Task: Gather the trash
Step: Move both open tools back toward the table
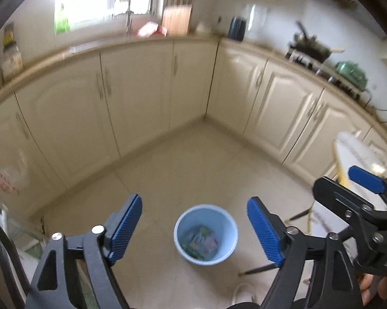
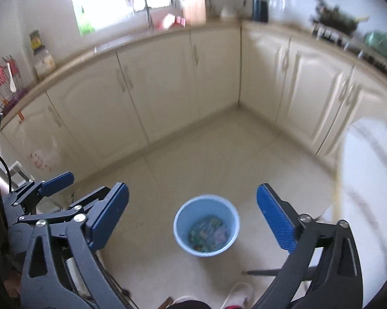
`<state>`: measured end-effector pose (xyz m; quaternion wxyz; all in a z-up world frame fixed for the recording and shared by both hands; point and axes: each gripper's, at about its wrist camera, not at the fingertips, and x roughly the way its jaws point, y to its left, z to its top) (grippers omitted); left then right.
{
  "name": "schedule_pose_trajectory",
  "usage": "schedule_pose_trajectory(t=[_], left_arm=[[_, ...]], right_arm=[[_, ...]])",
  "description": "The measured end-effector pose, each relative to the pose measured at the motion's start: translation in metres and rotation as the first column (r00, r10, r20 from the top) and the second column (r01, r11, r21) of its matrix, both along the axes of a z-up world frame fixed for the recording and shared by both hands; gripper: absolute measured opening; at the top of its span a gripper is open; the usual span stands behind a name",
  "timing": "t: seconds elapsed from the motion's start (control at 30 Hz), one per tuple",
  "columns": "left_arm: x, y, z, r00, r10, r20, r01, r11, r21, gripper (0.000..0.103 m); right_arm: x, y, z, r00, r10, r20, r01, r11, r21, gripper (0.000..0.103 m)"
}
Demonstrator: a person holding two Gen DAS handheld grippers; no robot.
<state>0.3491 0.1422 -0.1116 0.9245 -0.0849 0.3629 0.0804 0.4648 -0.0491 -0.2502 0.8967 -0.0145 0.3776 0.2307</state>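
A light blue bin (image 1: 205, 234) stands on the tiled floor, with colourful wrappers (image 1: 200, 242) lying in its bottom. My left gripper (image 1: 196, 229) is open and empty, held high above the bin, which shows between its blue pads. In the right wrist view the same bin (image 2: 206, 225) with the wrappers (image 2: 208, 233) shows between the blue pads of my right gripper (image 2: 193, 217), also open and empty. The right gripper appears at the right edge of the left wrist view (image 1: 366, 180); the left gripper appears at the left of the right wrist view (image 2: 57, 181).
Cream cabinets (image 1: 142, 95) run along two walls and meet in a corner. The counter holds a sink tap (image 1: 128, 18), a knife block (image 1: 176, 16) and a stove with pans (image 1: 314, 49). A white chair (image 2: 371, 180) stands at the right.
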Motion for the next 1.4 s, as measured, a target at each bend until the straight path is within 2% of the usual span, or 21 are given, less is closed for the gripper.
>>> schedule_pose_trajectory(t=[0.1,0.23,0.37,0.5,0.57,0.6,0.67,0.7,0.8,0.93,1.13,1.23,1.4], left_arm=[[-0.028,-0.026,0.022,0.996,-0.008,0.085,0.005,0.999,0.033,0.086],[-0.085,-0.083,0.039,0.982,-0.031,0.186,0.016,0.997,0.078,0.092],[-0.136,-0.128,0.060,0.949,-0.066,0.308,0.033,0.993,0.109,0.098],[-0.186,-0.164,0.046,0.909,-0.103,0.405,0.049,0.989,0.142,0.102],[-0.205,-0.187,0.051,0.888,-0.131,0.442,0.061,0.984,0.168,0.102],[-0.217,-0.190,0.035,0.879,-0.144,0.454,0.069,0.982,0.178,0.102],[-0.243,-0.202,0.034,0.862,-0.174,0.477,0.088,0.976,0.197,0.102],[-0.255,-0.195,0.017,0.854,-0.185,0.487,0.095,0.975,0.203,0.102],[-0.280,-0.198,0.001,0.828,-0.206,0.521,0.096,0.969,0.229,0.102],[-0.297,-0.206,-0.024,0.803,-0.237,0.547,0.107,0.960,0.259,0.102],[-0.309,-0.222,-0.040,0.780,-0.277,0.561,0.142,0.952,0.272,0.102],[-0.311,-0.229,-0.045,0.781,-0.294,0.551,0.160,0.947,0.279,0.102],[-0.278,-0.235,-0.031,0.789,-0.328,0.520,0.206,0.938,0.279,0.102]], right_arm=[[-0.032,-0.023,0.038,0.994,-0.038,0.101,0.037,0.999,0.008,0.103],[-0.066,-0.049,0.078,0.975,-0.099,0.201,0.099,0.995,0.010,0.103],[-0.108,-0.080,0.114,0.942,-0.162,0.293,0.165,0.986,0.014,0.103],[-0.147,-0.105,0.144,0.902,-0.222,0.371,0.228,0.973,0.029,0.103],[-0.164,-0.118,0.157,0.883,-0.250,0.398,0.251,0.967,0.051,0.103],[-0.173,-0.124,0.163,0.872,-0.263,0.412,0.263,0.963,0.060,0.103],[-0.185,-0.136,0.170,0.857,-0.281,0.431,0.278,0.958,0.072,0.103],[-0.193,-0.141,0.174,0.846,-0.298,0.442,0.294,0.953,0.081,0.103],[-0.213,-0.159,0.182,0.820,-0.333,0.465,0.327,0.940,0.097,0.103],[-0.232,-0.178,0.184,0.793,-0.370,0.484,0.360,0.926,0.117,0.103],[-0.249,-0.201,0.187,0.762,-0.412,0.500,0.399,0.907,0.138,0.103],[-0.253,-0.216,0.187,0.750,-0.433,0.499,0.419,0.896,0.149,0.103],[-0.256,-0.255,0.181,0.722,-0.507,0.472,0.494,0.854,0.162,0.103]])
